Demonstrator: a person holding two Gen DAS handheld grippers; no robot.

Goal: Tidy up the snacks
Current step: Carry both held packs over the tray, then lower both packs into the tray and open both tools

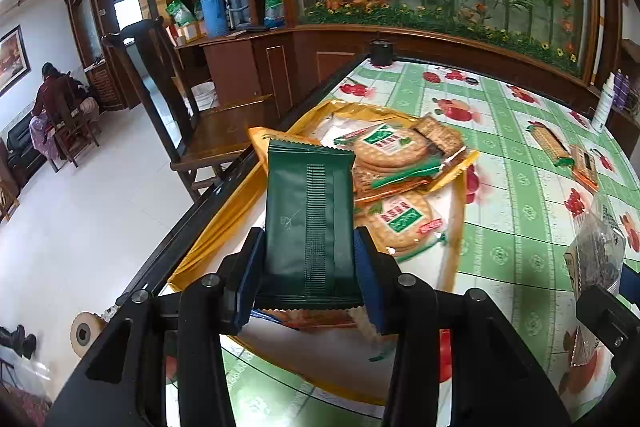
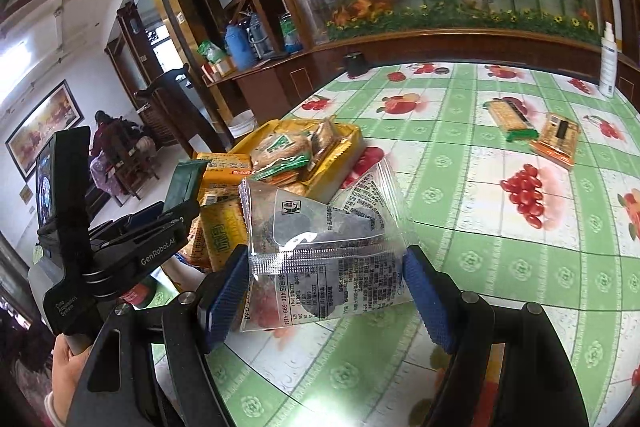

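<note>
Left gripper [image 1: 308, 263]: both blue pads clamped flat on the sides of a dark green packet [image 1: 310, 211], pointing obliquely down. Right gripper [image 2: 332, 287]: jaws set wide, pads pressing the 2 side edges of a clear packet [image 2: 320, 247], also angled down. Bare hand [image 2: 68, 367] grips the left gripper's handle.

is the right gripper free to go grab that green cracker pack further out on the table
Probably not yet: the right gripper is already clamped on a clear packet. The path to the green cracker pack looks unobstructed.
</note>
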